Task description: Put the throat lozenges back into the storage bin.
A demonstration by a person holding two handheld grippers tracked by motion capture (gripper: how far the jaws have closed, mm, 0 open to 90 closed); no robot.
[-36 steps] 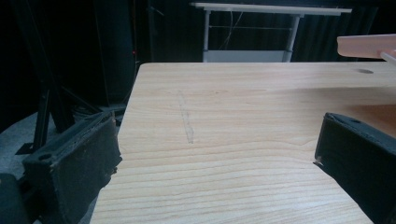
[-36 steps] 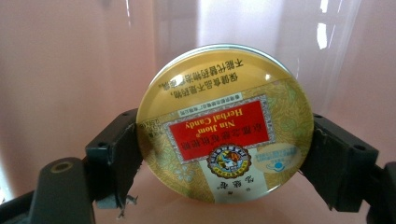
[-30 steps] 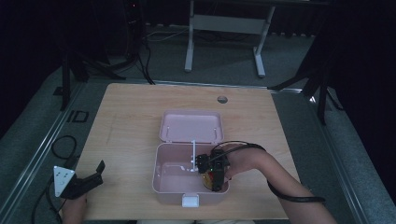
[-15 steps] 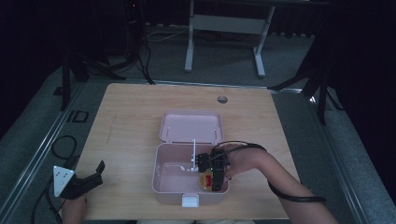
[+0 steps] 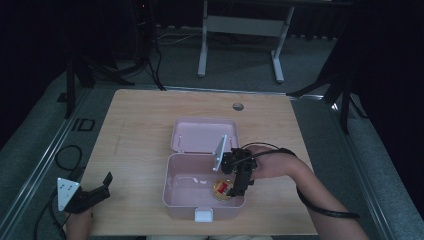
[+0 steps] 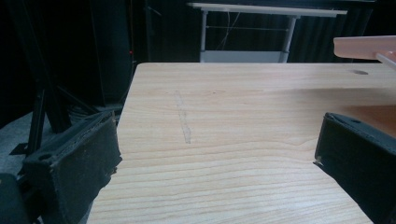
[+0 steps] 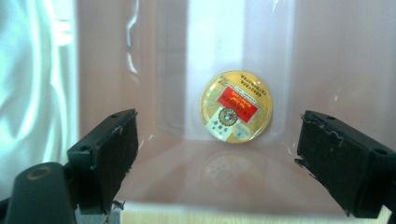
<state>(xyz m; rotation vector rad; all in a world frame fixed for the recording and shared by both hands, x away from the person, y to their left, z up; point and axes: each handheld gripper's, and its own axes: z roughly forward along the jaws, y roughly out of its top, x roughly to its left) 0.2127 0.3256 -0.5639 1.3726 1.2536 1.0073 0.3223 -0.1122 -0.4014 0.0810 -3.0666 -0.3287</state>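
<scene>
The work surface is a rectangular wooden table (image 5: 150,130) with a pale, straight-grained top and rounded corners; a small round grommet hole (image 5: 238,106) sits near its far edge. At the table's centre lies a pink plastic box (image 5: 176,199) with smooth, glossy walls and rounded corners. Its hinged lid (image 5: 200,134) is thrown open and lies flat behind the base, and a white latch (image 5: 203,215) projects from the near wall.

Inside the box, at its right end, rests a round, flat golden tin (image 7: 236,106) with a glossy top bearing a red label and a small circular emblem. It lies on the box floor, close to the right wall, and its reflection shows on the pink surface beside it.

The right gripper (image 5: 237,186) reaches down into the box from the right, held by the person's right hand (image 5: 265,162). In the right gripper view its black, rough-edged jaws stand wide apart on either side of the tin and well clear of it, holding nothing. A grey plate (image 5: 220,153) stands tilted on top of this gripper.

The left gripper (image 5: 100,187) rests at the table's near left corner, well apart from the box. In the left gripper view its jaws (image 6: 217,154) are spread wide over bare wood, holding nothing.

A black cable (image 5: 320,205) trails from the right gripper along the forearm. Beyond the table stands a grey metal desk frame (image 5: 240,25) on dark floor.
</scene>
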